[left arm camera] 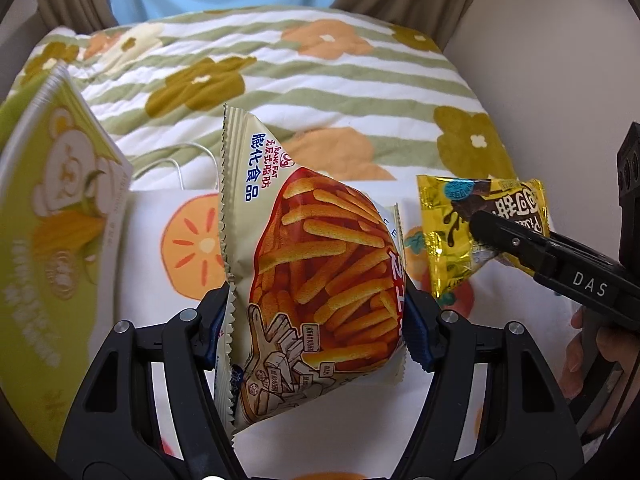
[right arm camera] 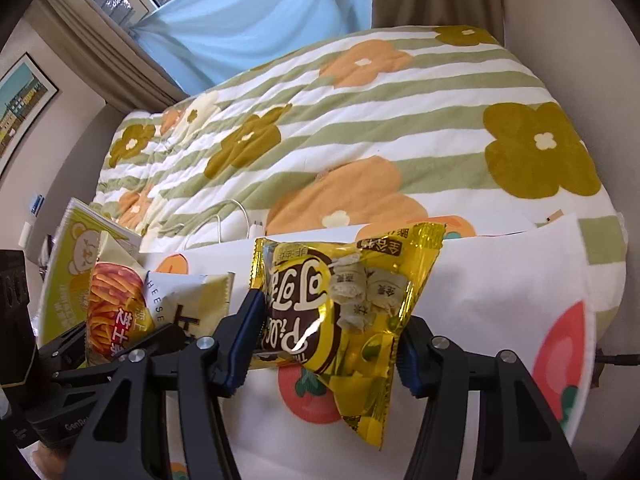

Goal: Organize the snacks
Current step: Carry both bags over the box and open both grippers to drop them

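Observation:
My left gripper (left arm camera: pixel 320 328) is shut on a cream and red bag of cheese sticks (left arm camera: pixel 320 276) and holds it upright above a white cloth. The same bag shows at the left of the right wrist view (right arm camera: pixel 116 312). My right gripper (right arm camera: pixel 328 348) is shut on a shiny yellow snack bag (right arm camera: pixel 344 312), held above the cloth; it shows at the right of the left wrist view (left arm camera: pixel 476 232). A pale bag marked CHEESE (right arm camera: pixel 188 300) stands behind the cheese sticks.
A green snack box with a bear (left arm camera: pixel 52 232) stands at the left. The white cloth with fruit prints (right arm camera: pixel 500 292) lies on a striped flowered quilt (right arm camera: pixel 360 120). A white cable and charger (right arm camera: pixel 248 224) lie on the quilt.

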The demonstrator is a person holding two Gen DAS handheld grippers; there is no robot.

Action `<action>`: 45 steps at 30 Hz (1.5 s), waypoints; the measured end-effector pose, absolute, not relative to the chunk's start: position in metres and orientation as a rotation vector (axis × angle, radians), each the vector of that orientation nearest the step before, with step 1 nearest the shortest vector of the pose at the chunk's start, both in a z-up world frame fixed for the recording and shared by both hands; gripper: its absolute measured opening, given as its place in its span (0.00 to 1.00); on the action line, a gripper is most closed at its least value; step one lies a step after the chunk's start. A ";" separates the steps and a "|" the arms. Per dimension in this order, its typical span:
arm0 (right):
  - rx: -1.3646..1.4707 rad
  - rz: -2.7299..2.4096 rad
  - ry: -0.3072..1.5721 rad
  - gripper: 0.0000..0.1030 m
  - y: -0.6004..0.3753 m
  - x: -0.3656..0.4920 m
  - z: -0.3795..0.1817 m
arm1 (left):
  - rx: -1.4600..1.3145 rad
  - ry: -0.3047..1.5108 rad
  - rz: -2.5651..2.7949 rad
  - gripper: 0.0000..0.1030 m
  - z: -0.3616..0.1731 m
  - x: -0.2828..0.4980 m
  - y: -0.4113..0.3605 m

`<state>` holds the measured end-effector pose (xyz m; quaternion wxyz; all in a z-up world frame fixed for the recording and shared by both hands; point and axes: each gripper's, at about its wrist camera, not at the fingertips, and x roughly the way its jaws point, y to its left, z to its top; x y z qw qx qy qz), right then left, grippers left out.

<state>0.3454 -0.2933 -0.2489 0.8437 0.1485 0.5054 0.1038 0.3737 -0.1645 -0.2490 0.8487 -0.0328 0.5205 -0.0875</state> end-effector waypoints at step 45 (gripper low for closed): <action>0.279 0.291 0.854 0.53 0.018 0.262 -0.070 | -0.038 0.990 -0.267 0.64 -0.098 0.318 0.166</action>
